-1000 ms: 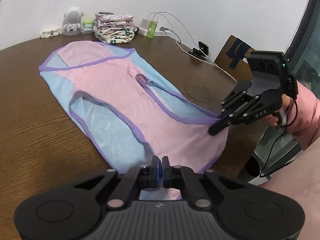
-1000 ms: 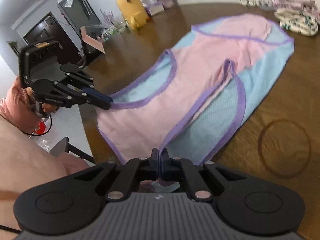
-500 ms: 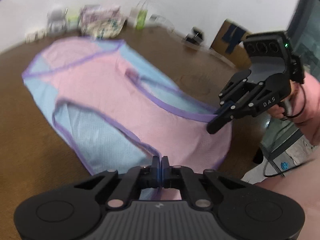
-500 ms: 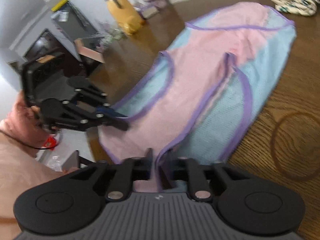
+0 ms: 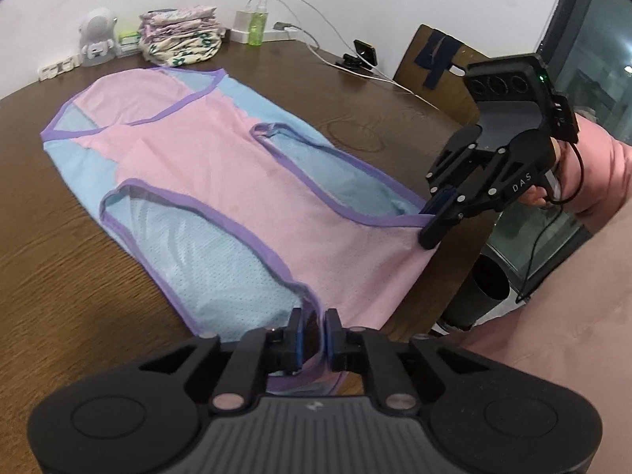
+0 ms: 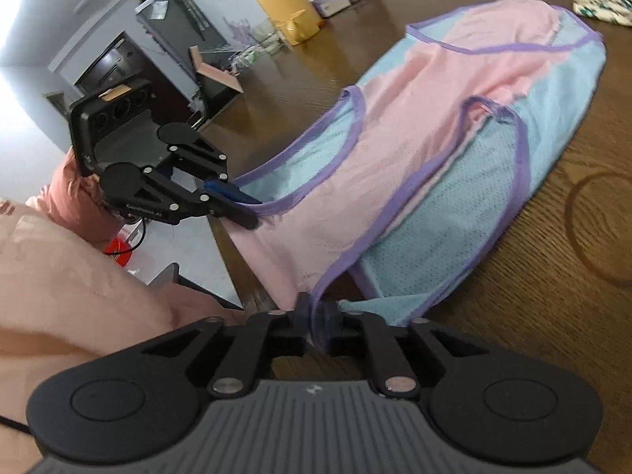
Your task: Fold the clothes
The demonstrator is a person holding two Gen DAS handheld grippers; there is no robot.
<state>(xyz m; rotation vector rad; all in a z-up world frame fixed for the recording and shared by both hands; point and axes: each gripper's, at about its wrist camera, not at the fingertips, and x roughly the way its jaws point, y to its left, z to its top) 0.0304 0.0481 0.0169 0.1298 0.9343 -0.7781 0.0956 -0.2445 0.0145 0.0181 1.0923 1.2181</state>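
Pink and blue mesh vest (image 5: 221, 181) with purple trim lies spread flat on the brown wooden bench (image 5: 59, 260), neck end nearest the person, far hem toward the wall. Its near edge is lifted a little off the wood at both shoulders. Left hand-held gripper (image 5: 314, 333) has its jaws narrowly apart with the purple-edged left shoulder strap running between them; in the right wrist view the same gripper (image 6: 241, 207) looks pinched on the strap, so contact is likely but the small gap makes it hard to be sure. Right hand-held gripper (image 6: 318, 318) is closed on the right shoulder strap, cloth bunched between the pads; from the left wrist view its tips (image 5: 432, 223) sit right on the vest's corner at the bench edge. A hand (image 5: 541, 193) in a pink sleeve (image 5: 596, 173) holds the right gripper. At the far side of the bench: folded clothes pile (image 5: 179, 37), white robot figure (image 5: 96, 35), green bottle (image 5: 256, 23), charger with white cables (image 5: 308, 45). Wooden chair (image 5: 434, 63) stands just beyond the bench edge. Yellow kettle (image 6: 286, 0) sits on the bench's far left in the right wrist view.
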